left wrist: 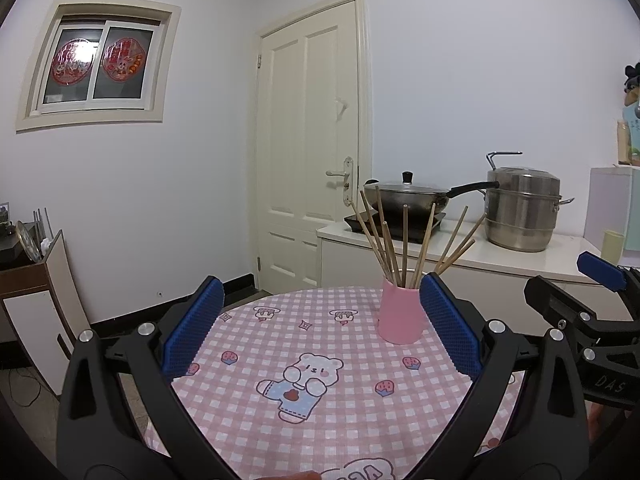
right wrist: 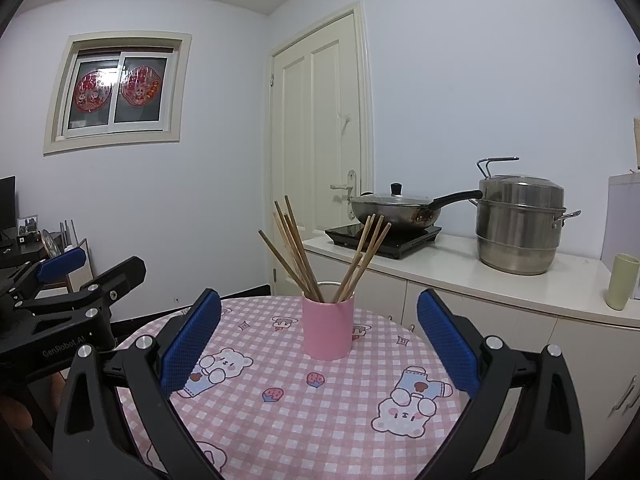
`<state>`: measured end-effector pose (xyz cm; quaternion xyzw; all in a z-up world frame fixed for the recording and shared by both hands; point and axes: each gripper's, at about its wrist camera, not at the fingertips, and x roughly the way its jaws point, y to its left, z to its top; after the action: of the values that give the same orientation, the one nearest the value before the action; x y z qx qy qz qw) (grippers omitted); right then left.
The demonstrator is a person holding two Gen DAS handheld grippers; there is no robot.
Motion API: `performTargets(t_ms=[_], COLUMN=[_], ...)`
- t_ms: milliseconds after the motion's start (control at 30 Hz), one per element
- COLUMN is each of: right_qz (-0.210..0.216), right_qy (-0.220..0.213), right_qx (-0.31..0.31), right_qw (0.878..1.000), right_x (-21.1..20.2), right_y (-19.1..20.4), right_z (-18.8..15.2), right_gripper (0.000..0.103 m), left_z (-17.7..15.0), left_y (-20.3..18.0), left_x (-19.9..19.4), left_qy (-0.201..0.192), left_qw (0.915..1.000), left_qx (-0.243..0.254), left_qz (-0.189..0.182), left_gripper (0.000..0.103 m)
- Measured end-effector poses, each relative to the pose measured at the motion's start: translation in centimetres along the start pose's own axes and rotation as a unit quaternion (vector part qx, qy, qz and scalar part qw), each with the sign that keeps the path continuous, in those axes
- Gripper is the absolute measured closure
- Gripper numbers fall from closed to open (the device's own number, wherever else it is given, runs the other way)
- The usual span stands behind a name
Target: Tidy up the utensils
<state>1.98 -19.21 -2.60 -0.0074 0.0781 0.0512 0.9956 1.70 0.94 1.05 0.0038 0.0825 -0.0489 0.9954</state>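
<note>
A pink cup (left wrist: 400, 316) stands upright on the round table with the pink checked cloth (left wrist: 320, 400). Several wooden chopsticks (left wrist: 404, 248) stand in it, fanned out. My left gripper (left wrist: 320, 328) is open and empty, held above the table, with the cup just inside its right finger. In the right wrist view the cup (right wrist: 328, 328) and chopsticks (right wrist: 320, 256) sit ahead, between the fingers of my right gripper (right wrist: 320, 336), which is open and empty. The left gripper shows at that view's left edge (right wrist: 80, 280).
A white counter (right wrist: 460, 272) behind the table holds an induction hob with a lidded wok (right wrist: 396, 212), a steel steamer pot (right wrist: 520, 228) and a pale green cup (right wrist: 620, 288). A cream door (left wrist: 312, 152) is behind. A cabinet (left wrist: 36, 312) stands at the left.
</note>
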Motion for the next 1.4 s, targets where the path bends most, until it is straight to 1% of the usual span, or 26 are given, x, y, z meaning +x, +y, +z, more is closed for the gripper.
performTargets(t_ms=[233, 667, 1067, 1200, 1300, 1400], right_qz=[-0.001, -0.002, -0.002, -0.001, -0.001, -0.001], right_qy=[0.000, 0.004, 0.006, 0.006, 0.007, 0.009], right_qx=[-0.001, -0.001, 0.001, 0.002, 0.002, 0.001], right_qw=[1.000, 1.000, 1.000, 1.000, 1.000, 1.000], right_x=[-0.05, -0.18, -0.14, -0.17, -0.23, -0.13], right_y=[0.08, 0.21, 0.16, 0.14, 0.16, 0.11], right_z=[-0.06, -0.21, -0.42, -0.45, -0.47, -0.42], right_gripper=[0.008, 0.008, 0.008, 0.008, 0.008, 0.008], left_z=[-0.10, -0.25, -0.37, -0.36, -0.31, -0.20], left_y=[-0.33, -0.49, -0.74, -0.69, -0.52, -0.37], left_x=[-0.07, -0.39, -0.72, -0.77, -0.89, -0.80], left_qy=[-0.004, -0.014, -0.023, -0.026, -0.035, -0.033], left_qw=[0.9999, 0.9998, 0.9994, 0.9993, 0.9990, 0.9992], left_qx=[0.009, 0.015, 0.024, 0.022, 0.017, 0.014], left_qz=[0.007, 0.005, 0.012, 0.014, 0.022, 0.019], left_gripper=[0.006, 0.006, 0.006, 0.006, 0.006, 0.006])
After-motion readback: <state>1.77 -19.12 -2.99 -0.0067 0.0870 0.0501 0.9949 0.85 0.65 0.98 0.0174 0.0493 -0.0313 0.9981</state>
